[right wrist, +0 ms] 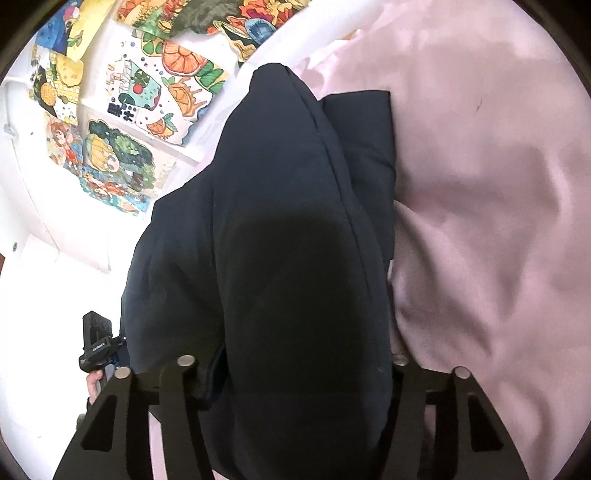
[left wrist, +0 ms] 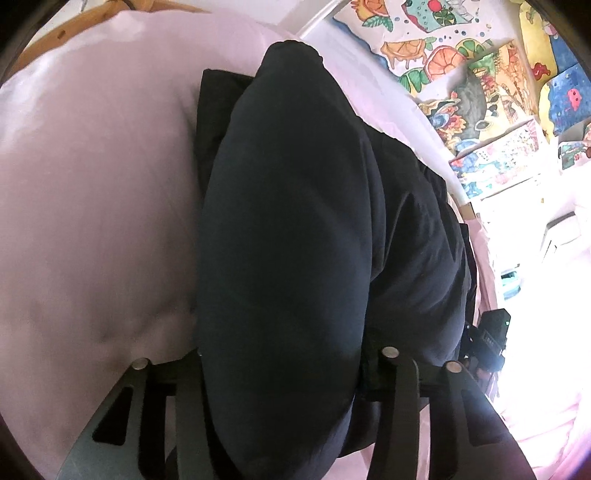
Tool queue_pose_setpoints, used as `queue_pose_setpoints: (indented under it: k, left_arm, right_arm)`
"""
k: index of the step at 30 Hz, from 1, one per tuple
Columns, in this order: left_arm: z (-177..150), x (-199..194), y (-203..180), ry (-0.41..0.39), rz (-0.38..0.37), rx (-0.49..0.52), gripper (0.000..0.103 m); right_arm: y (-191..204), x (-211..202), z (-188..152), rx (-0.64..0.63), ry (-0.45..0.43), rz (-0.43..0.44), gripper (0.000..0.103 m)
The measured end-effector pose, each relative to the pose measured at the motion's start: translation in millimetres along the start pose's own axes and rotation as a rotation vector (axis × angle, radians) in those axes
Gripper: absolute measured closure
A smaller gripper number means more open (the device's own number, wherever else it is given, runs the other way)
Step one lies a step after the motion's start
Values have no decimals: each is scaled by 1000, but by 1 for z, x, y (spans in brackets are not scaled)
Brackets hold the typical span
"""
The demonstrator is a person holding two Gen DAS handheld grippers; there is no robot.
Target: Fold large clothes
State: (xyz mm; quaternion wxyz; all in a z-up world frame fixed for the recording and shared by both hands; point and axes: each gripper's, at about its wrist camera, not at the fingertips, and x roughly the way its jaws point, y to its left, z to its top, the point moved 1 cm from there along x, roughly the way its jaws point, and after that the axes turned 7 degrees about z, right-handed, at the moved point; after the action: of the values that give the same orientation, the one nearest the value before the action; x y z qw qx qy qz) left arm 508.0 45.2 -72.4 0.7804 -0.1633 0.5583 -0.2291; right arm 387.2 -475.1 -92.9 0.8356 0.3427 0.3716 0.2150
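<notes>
Pink sheet (left wrist: 92, 184) under dark coat (left wrist: 295, 221); L gripper (left wrist: 280, 369) & R gripper (right wrist: 295, 369) each pinching a coat fold.

A pale pink, softly wrinkled bedsheet (left wrist: 92, 192) (right wrist: 491, 206) fills the near ground. Beyond it, on the far white wall, hang colourful hand-drawn paper pictures of orange slices and cartoon figures (left wrist: 454, 55) (right wrist: 159, 85). A curved wooden headboard edge (left wrist: 66, 29) borders the sheet's far left corner.
</notes>
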Motion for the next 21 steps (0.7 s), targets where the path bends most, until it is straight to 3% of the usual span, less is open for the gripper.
queue_pose_setpoints:
  k: [4,7,13,21]
  left_arm:
    - [-9,-12,-19,-25,24,1,76]
    - [-11,-27,-29,-51,26,24,79]
    - [-30,-54,-40,-69,18,70,79]
    - [-64,-70,-30,-47,12,72,79]
  right_arm:
    - [17,-8,0,-45,-12,-4,66]
    - [29,-17,0,-59,-17,-5,70]
    - [52,-32,-10,-63,-2,-19,72]
    - [92,-58,-51,-116,17,-57,72]
